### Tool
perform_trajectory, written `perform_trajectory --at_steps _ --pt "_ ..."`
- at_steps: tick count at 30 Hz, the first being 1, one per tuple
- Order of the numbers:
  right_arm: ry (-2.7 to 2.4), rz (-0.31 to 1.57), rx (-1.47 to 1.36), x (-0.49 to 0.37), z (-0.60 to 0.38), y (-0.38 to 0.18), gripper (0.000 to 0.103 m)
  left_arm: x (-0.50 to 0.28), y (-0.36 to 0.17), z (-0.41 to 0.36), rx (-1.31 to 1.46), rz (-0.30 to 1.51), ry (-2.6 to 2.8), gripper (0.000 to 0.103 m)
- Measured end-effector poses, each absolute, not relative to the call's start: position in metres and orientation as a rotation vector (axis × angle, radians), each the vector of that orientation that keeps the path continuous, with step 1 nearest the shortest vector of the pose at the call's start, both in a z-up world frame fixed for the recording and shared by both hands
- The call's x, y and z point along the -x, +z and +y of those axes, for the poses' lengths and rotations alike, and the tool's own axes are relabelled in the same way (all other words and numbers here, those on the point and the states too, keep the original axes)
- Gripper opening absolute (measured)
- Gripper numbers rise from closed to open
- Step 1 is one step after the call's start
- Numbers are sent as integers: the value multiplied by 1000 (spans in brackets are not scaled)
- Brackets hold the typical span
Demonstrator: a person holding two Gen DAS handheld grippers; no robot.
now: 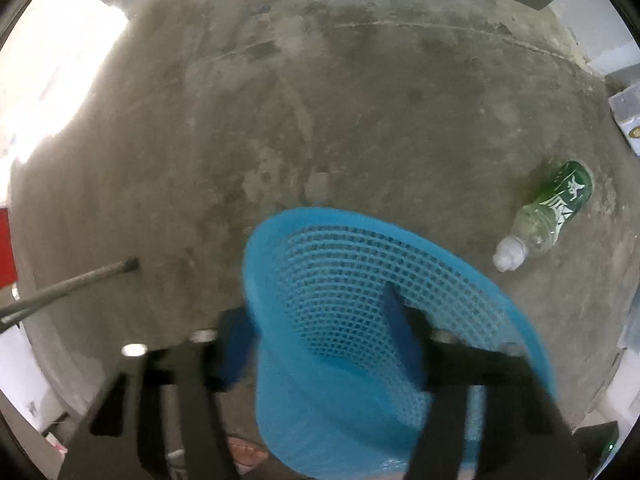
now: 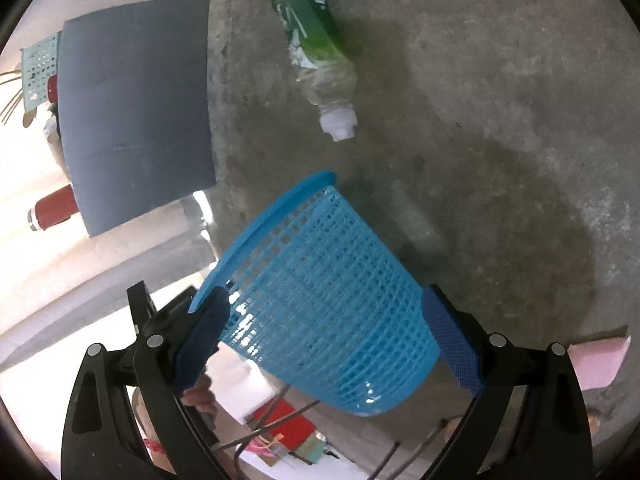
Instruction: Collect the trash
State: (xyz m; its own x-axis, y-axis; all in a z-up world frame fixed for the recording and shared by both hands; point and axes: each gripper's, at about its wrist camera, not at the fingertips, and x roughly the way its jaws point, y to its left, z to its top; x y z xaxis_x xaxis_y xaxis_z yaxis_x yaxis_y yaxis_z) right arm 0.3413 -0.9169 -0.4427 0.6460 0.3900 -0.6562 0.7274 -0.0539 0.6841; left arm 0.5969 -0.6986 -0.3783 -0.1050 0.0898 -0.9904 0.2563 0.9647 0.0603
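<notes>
Left tool (image 1: 320, 344) straddles the rim of the blue basket (image 1: 360, 300), one pad inside, one outside; right tool (image 2: 324, 340) stands wide around the basket wall, contact unclear; green bottle (image 2: 316, 48) lies on the floor (image 2: 500, 120) beyond; risk: weak rim grip lets the tilted basket slip.

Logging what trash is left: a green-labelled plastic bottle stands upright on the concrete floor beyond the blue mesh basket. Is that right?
Not quite. The bottle lies on its side on the concrete floor, not upright; the right wrist view shows it lengthwise, white cap end toward the blue mesh basket. The rest holds.
</notes>
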Motion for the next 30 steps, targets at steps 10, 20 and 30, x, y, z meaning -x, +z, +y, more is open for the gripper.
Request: perform_trajectory --at_steps 10,20,30 --pt "-442 855 -1567 -310 -941 -427 91 -531 -321 -745 -699 1579 -555 12" --pt "-542 843 -1508 -273 -951 -431 91 -427 -257 -751 -932 1448 -995 13" --pt "-597 860 -1520 -248 -954 -451 91 -423 -295 -722 -885 1642 -1104 12"
